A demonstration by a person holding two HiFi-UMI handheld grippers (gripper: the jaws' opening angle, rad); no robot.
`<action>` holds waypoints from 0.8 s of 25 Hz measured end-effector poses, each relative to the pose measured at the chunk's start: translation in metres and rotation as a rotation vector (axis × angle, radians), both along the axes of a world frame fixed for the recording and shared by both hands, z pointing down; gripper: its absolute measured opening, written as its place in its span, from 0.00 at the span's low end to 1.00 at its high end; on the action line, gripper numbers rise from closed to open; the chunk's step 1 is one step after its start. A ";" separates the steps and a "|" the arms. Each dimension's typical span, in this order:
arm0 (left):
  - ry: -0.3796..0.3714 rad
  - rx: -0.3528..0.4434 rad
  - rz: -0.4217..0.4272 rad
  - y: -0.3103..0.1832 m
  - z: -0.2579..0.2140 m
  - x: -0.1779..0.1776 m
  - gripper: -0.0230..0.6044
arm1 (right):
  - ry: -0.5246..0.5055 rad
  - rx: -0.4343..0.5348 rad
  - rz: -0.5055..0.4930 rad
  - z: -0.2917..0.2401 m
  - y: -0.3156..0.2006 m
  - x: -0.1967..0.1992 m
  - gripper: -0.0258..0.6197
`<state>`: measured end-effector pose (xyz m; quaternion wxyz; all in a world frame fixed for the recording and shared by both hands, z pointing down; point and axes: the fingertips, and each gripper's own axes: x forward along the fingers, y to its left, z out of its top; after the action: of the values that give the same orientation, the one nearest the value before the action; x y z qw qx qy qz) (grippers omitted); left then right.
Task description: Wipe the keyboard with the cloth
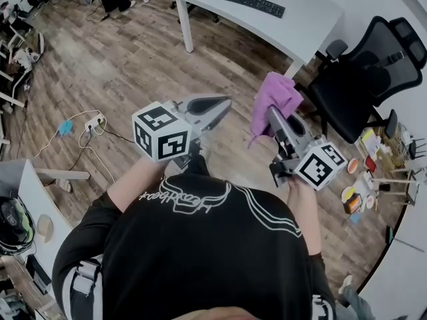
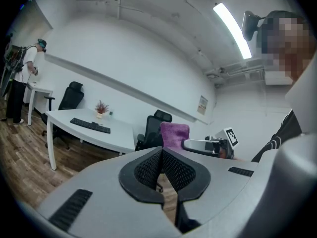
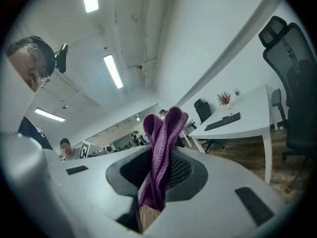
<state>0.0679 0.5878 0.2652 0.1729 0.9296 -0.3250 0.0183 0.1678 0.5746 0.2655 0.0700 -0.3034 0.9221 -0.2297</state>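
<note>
Purple cloth [image 3: 161, 148]: clamped between the right gripper [image 1: 272, 117] fingers, its folds sticking out past their tips.
Left gripper [image 2: 162, 157]: fingers closed pad to pad.
Keyboard [image 1: 248, 2]: well ahead of both sets of fingertips, lying on the white desk [image 1: 313, 19].

The cloth [image 1: 275, 99] is purple. The keyboard [image 1: 248, 2] is black, the surface [image 1: 313, 25] under it white. The left gripper [image 1: 223, 104] and the right gripper [image 1: 272, 117] are grey, with black-and-white square markers and black mesh-patterned pads [image 2: 148, 168]. The floor [image 1: 100, 59] shows brown wood planks; the chair [image 1: 360, 79] is black.
</note>
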 end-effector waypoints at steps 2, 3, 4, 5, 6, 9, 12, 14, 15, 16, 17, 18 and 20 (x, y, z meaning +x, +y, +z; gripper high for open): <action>0.001 -0.006 0.007 -0.020 0.001 -0.006 0.05 | -0.005 -0.004 0.008 0.000 -0.018 -0.006 0.13; 0.001 -0.009 0.011 -0.030 0.002 -0.010 0.05 | -0.003 -0.009 0.016 0.001 -0.028 -0.009 0.13; 0.001 -0.011 0.016 -0.041 0.002 -0.014 0.05 | -0.001 -0.015 0.024 0.002 -0.039 -0.012 0.13; 0.000 -0.012 0.022 -0.053 0.001 -0.019 0.05 | -0.001 -0.020 0.032 0.003 -0.050 -0.016 0.13; 0.000 -0.012 0.029 -0.065 0.001 -0.024 0.05 | -0.001 -0.024 0.039 0.003 -0.061 -0.021 0.13; 0.000 -0.014 0.055 -0.099 0.000 -0.040 0.05 | 0.000 -0.029 0.063 0.002 -0.094 -0.037 0.13; -0.005 -0.018 0.074 -0.135 0.000 -0.059 0.05 | -0.004 -0.039 0.098 -0.001 -0.128 -0.052 0.13; -0.004 -0.024 0.080 -0.159 -0.001 -0.074 0.05 | -0.001 -0.050 0.124 -0.002 -0.151 -0.061 0.13; -0.001 -0.027 0.082 -0.171 -0.001 -0.081 0.05 | 0.003 -0.054 0.133 -0.002 -0.161 -0.067 0.13; 0.002 -0.029 0.085 -0.182 -0.001 -0.089 0.05 | 0.008 -0.057 0.139 -0.002 -0.171 -0.073 0.13; 0.004 -0.029 0.087 -0.193 -0.001 -0.096 0.05 | 0.012 -0.057 0.145 -0.003 -0.181 -0.078 0.13; 0.004 -0.029 0.088 -0.203 -0.002 -0.103 0.05 | 0.015 -0.057 0.152 -0.004 -0.191 -0.084 0.13; 0.005 -0.027 0.092 -0.221 -0.002 -0.115 0.05 | 0.016 -0.058 0.166 -0.005 -0.206 -0.093 0.13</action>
<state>-0.0468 0.3667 0.2636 0.1851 0.9412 -0.2814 0.0282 0.0750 0.3683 0.2608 0.0727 -0.3826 0.8872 -0.2473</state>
